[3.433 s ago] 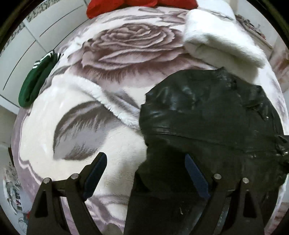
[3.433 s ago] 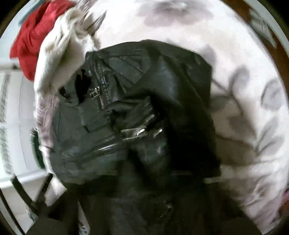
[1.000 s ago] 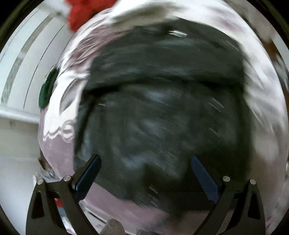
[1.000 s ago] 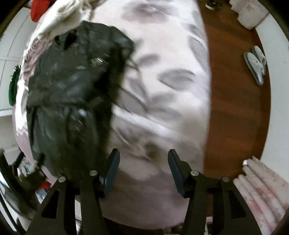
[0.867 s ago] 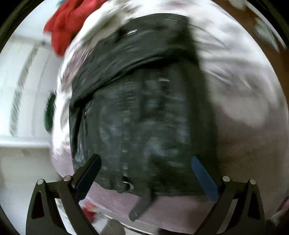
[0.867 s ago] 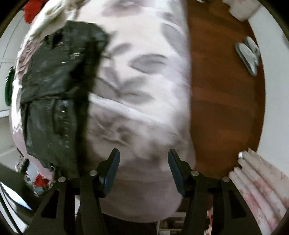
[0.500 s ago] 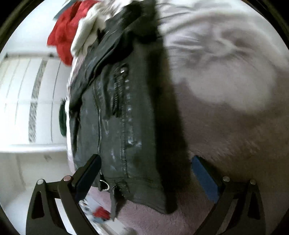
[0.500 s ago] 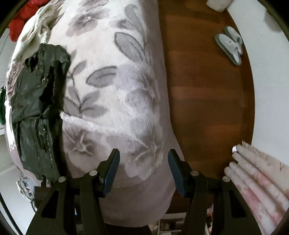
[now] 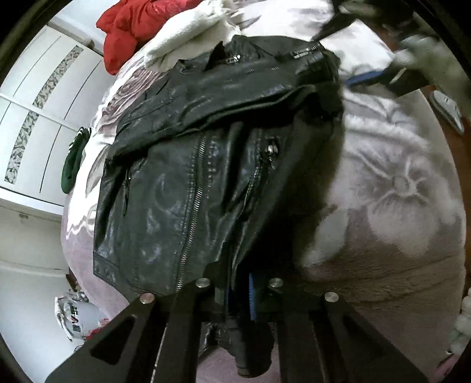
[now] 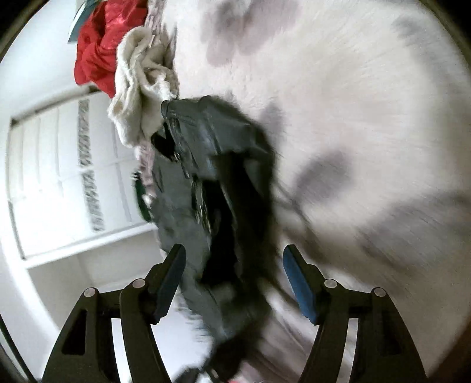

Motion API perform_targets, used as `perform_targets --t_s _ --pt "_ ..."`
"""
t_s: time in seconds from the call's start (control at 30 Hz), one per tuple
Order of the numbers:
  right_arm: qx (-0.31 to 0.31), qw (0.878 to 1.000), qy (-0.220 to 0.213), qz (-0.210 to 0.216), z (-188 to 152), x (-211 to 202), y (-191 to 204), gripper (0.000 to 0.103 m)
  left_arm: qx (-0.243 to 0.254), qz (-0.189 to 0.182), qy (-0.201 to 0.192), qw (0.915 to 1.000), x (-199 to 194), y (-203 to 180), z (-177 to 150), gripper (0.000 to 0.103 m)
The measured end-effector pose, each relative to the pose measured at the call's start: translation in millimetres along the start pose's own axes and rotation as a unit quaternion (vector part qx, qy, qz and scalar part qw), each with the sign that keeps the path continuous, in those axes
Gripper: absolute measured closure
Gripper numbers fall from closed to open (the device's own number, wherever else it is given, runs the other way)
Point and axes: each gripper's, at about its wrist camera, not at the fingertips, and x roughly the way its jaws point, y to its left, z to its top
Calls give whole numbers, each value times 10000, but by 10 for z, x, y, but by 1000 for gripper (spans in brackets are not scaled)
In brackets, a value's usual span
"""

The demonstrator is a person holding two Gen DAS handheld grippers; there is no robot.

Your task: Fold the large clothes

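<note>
A black leather jacket point(image 9: 206, 165) with silver zippers lies on a floral fleece blanket point(image 9: 397, 182), one part folded across its top. My left gripper point(image 9: 238, 291) is shut on the jacket's bottom hem near the bed edge. In the right wrist view the jacket point(image 10: 212, 182) is blurred by motion. My right gripper point(image 10: 232, 277) is open and empty, hovering over the jacket's near end. It also shows blurred in the left wrist view point(image 9: 391, 67) past the jacket's far right corner.
A cream fleece garment point(image 9: 191, 32) and a red garment point(image 9: 132, 26) lie beyond the jacket. A green item point(image 9: 72, 159) sits at the bed's left edge. White wardrobe doors point(image 9: 35, 103) stand left. Wooden floor with a slipper point(image 9: 447, 109) lies right.
My left gripper has closed on the jacket's bottom hem. My right gripper has swung from the bed's floor side over to the jacket and stays open.
</note>
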Motion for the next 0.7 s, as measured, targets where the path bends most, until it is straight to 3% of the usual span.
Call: perform_targets --t_s 0.13,0.17,0.2,0.23,0.3,0.47,0.57,0.7 --pt "139 9994 315 62 124 383 41 35 -30 -114 -72 9999 -1 130 21 97" --pt "162 9996 226 5 113 399 95 41 -52 -148 -78 9998 -14 159 26 97" --pt "173 9997 179 -56 89 404 150 60 -122 -223 -69 9997 -12 207 28 97" --pt "169 9996 125 -169 55 404 233 64 -202 -305 -51 9993 -10 261 34 97" --pt "72 9993 -44 -364 -28 386 467 73 -359 -487 -38 9982 -34 368 45 97" --pt "-485 9953 -245 -802 -259 365 1528 75 -732 -1049 -156 9917 -145 881 46 97" --pt "-1017 9865 -190 -1270 -395 745 2365 75 -1127 -1442 -187 9829 -166 1425 44 97" --pt "-1346 9728 -13 -1884 -424 1566 3086 75 -1953 -2172 190 9562 142 2315 0 97"
